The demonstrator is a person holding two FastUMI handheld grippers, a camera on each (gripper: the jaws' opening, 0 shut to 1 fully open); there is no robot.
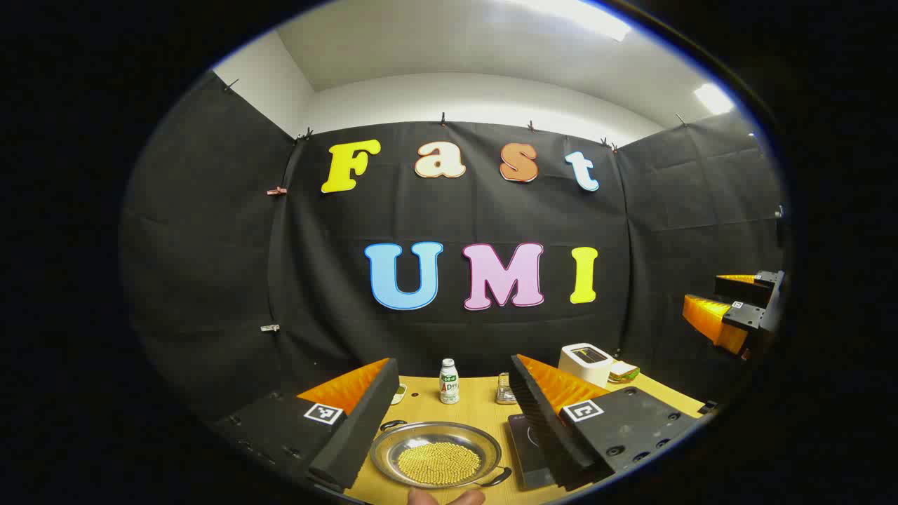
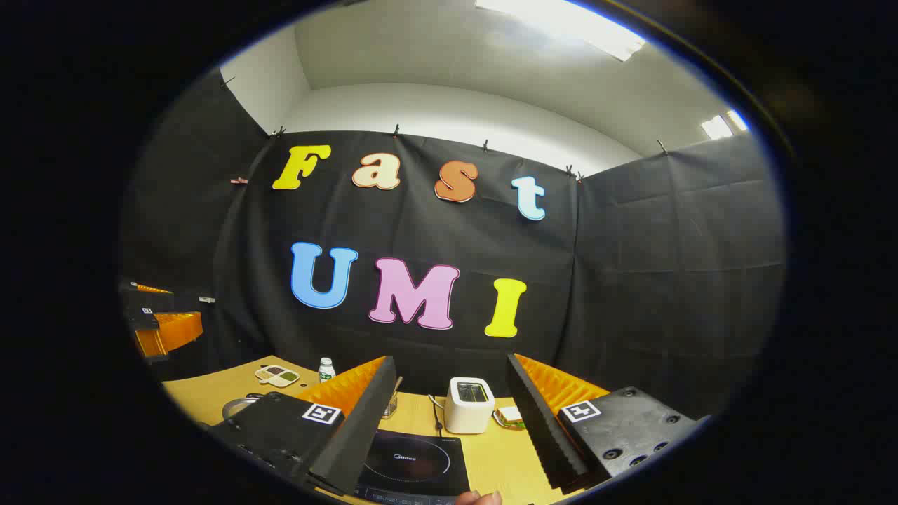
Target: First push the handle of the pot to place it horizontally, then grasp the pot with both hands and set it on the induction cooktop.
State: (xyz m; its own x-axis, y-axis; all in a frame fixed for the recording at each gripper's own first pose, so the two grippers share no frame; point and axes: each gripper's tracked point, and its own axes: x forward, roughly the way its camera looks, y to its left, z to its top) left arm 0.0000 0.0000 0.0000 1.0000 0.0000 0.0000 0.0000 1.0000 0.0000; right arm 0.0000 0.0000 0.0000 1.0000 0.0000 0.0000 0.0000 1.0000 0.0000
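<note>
Pot: shallow, metal, filled with yellow beads, on worktop between the spread fingers of the left tool. Induction cooktop: just right of the pot, between the spread fingers of the right tool. Behind: white bottle, toaster, sandwich.

Left gripper: jaws spread wide, nothing between them, fingers pointing toward 12 o'clock. Right gripper: jaws likewise wide apart, holding nothing, raised at 3 o'clock in the left gripper view.
</note>
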